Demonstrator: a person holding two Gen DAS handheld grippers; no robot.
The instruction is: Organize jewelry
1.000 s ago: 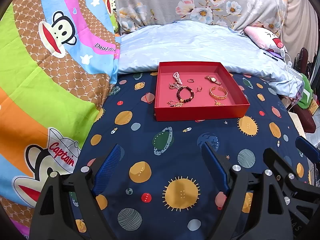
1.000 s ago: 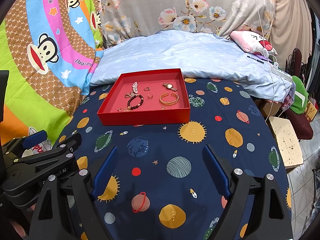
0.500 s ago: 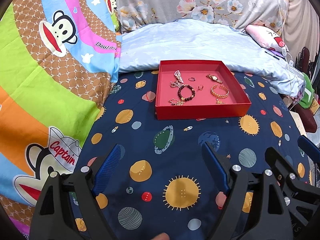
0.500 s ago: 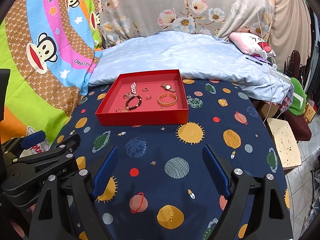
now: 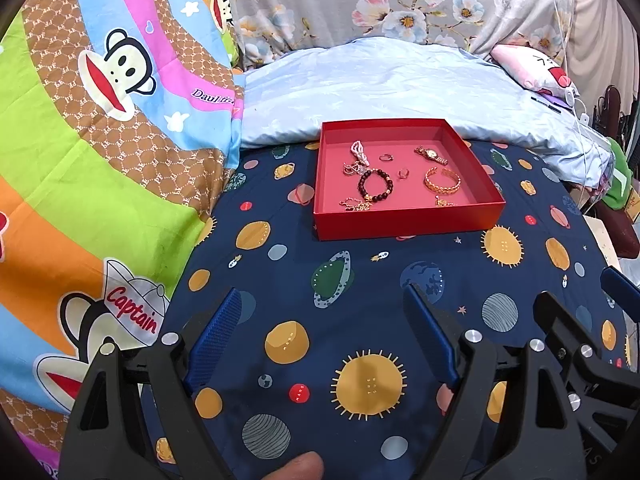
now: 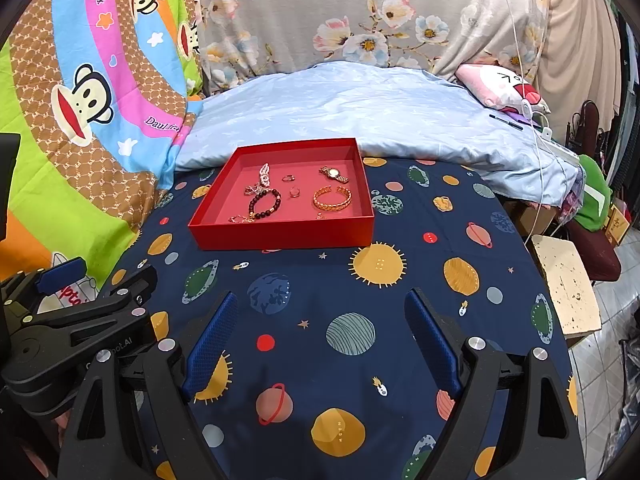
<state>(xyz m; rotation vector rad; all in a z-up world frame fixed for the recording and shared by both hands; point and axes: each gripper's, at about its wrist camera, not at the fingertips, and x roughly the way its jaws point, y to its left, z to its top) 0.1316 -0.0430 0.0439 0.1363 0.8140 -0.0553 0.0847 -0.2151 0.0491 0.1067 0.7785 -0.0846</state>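
Both the left tongs and right tongs gape wide, holding nothing, above the bedsheet, well short of the red tray of jewelry.

Small gold pieces indistinct

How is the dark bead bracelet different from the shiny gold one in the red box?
The dark beaded bracelet is a closed ring of round maroon beads; the gold cuff bracelet is a flat patterned band with a gap on its far side. The beaded one lies nearer the left wall of the red box, the gold cuff nearer the right. Both lie flat inside it.
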